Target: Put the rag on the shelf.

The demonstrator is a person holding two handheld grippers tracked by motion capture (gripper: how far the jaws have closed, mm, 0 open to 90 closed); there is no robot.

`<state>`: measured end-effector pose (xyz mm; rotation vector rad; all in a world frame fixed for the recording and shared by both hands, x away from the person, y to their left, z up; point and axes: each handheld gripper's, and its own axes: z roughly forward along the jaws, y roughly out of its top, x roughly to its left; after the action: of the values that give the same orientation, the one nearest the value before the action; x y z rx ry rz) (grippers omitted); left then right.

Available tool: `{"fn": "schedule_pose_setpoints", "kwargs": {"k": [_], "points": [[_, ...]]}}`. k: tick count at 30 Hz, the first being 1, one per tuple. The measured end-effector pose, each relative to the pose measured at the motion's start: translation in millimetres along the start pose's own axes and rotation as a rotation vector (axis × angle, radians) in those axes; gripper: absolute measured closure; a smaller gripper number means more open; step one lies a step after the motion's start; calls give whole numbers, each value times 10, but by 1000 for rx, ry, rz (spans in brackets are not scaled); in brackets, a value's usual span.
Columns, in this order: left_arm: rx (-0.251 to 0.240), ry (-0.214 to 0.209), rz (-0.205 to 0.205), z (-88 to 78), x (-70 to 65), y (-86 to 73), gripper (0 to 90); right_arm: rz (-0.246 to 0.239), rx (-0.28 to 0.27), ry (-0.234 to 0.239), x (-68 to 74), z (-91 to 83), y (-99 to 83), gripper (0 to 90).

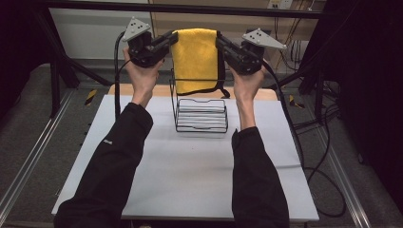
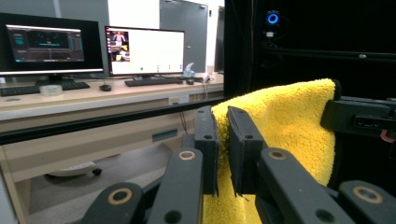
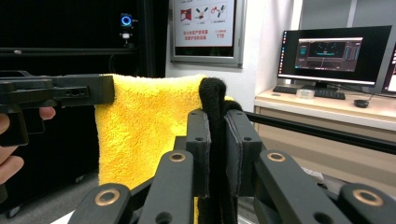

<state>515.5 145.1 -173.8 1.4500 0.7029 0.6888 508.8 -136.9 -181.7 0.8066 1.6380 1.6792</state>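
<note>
left gripper (image 1: 172, 38): fingers clamped on towel's left edge
right gripper (image 1: 219, 40): fingers clamped on right edge
yellow towel (image 1: 195, 57): held above wire rack (image 1: 201, 114)

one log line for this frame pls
left claw: shut on yellow towel | right claw: shut on towel | towel: stretched above wire rack

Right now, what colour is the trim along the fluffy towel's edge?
Black, on the yellow fluffy towel; the right gripper view shows it best.
</note>
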Motion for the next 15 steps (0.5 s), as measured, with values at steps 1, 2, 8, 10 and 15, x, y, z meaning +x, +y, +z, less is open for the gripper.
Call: {"fn": "schedule_pose_setpoints", "kwargs": {"k": [1, 2, 8, 10, 15], "points": [[-1, -7, 3, -16, -14, -27, 825, 2, -1, 3, 2, -17, -15, 808], [5, -11, 8, -30, -23, -43, 826, -2, -2, 3, 2, -49, -40, 808], [-4, -36, 40, -145, -90, -86, 825, -8, -8, 24, 24, -176, -126, 804], [1, -51, 43, -173, -114, -97, 825, -17, -12, 28, 46, -207, -149, 804], [1, -68, 52, -257, -163, -125, 825, -19, -25, 33, 84, -293, -212, 803]]}}
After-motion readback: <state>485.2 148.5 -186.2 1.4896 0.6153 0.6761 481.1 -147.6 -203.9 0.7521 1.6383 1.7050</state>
